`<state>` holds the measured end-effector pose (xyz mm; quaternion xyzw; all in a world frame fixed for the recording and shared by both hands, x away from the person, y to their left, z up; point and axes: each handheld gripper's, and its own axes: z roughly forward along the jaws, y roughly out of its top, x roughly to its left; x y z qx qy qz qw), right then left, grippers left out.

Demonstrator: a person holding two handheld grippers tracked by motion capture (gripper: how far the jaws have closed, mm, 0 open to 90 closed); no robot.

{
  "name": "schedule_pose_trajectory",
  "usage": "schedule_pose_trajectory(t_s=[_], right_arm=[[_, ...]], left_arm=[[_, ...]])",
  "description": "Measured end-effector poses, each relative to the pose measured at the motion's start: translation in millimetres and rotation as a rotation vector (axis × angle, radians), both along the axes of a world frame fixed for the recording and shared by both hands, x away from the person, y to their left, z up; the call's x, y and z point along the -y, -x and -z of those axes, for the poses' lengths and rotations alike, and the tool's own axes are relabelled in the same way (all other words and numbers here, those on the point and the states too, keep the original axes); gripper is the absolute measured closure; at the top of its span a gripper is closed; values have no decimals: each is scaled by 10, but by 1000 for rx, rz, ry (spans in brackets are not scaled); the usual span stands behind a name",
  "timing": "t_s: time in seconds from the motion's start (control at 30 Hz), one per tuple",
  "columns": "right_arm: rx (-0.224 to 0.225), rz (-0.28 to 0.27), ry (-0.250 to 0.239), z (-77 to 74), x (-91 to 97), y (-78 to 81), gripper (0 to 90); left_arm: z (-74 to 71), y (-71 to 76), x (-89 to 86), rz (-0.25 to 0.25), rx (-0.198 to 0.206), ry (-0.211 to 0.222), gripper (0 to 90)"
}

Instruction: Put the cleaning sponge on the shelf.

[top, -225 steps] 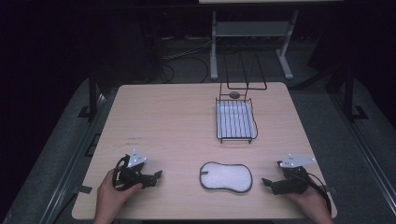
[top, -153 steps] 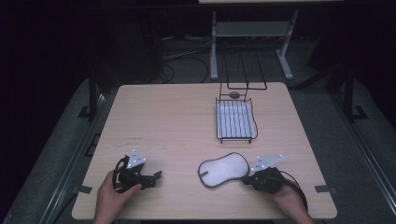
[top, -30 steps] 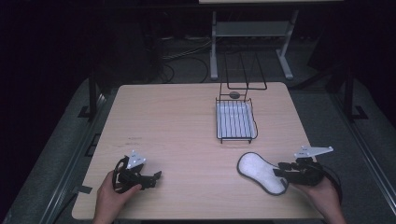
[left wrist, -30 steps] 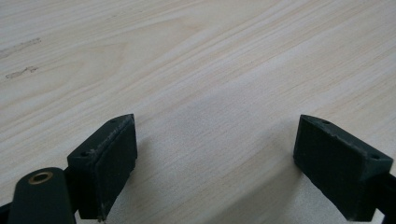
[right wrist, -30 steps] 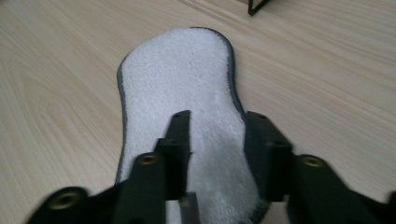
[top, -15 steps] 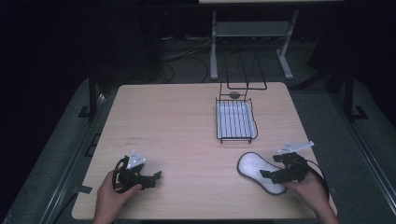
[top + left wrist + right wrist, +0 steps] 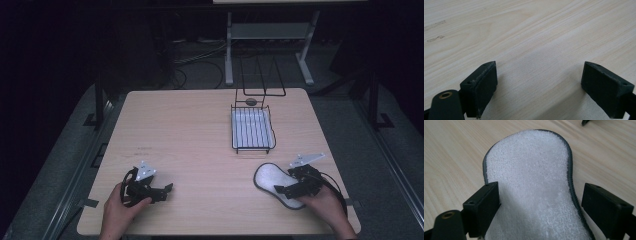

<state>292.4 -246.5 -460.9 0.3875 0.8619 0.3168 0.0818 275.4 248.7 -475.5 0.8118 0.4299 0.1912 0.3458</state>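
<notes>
**Soft insole lies flat under spread jaws**

The pale wooden table (image 7: 200, 130) carries everything here. Toward its far side stands a black wire rack with a white ribbed tray (image 7: 252, 129) in it, well apart from both hands. Near the front right edge lies the task's thing, a white fleecy shoe insole with a dark grey stitched border (image 7: 272, 181), flat on the wood and angled toward the rack.

The right gripper (image 7: 290, 189) hovers over the insole's near end; its jaws have just been opening and now stand wide, one over the fleece near its edge, the other just outside the border, neither pad pressing on it (image 7: 529, 182). The left gripper (image 7: 162, 191) rests at the front left, jaws also wide, with bare wood between them (image 7: 539, 75).

The insole looks light, thin and floppy, likely to sag or fold if lifted by one end. Its fleece should give good friction. The best hold is probably a pinch across the stitched border at the narrow waist, where it is stiffest.
</notes>
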Motion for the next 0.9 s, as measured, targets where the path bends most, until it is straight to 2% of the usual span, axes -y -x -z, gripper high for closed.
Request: schedule_pose_trajectory(t_s=[0.2,0.27,0.43,0.53,0.57,0.8,0.9], right_arm=[[6,-13,14,5,-22,9,144],[-11,-30,8,16,-31,3,145],[-28,-30,9,22,-38,-6,146],[-38,-36,3,29,-30,-20,174],[-41,-50,-6,22,-25,-14,212],[-24,-52,7,-10,-49,15,246],[0,-58,36,-35,-73,35,253]], left_arm=[[0,0,0,0,0,0,127],[0,0,0,0,0,0,127],[0,0,0,0,0,0,127],[0,0,0,0,0,0,127],[0,0,0,0,0,0,127],[0,0,0,0,0,0,127],[0,0,0,0,0,0,127]])
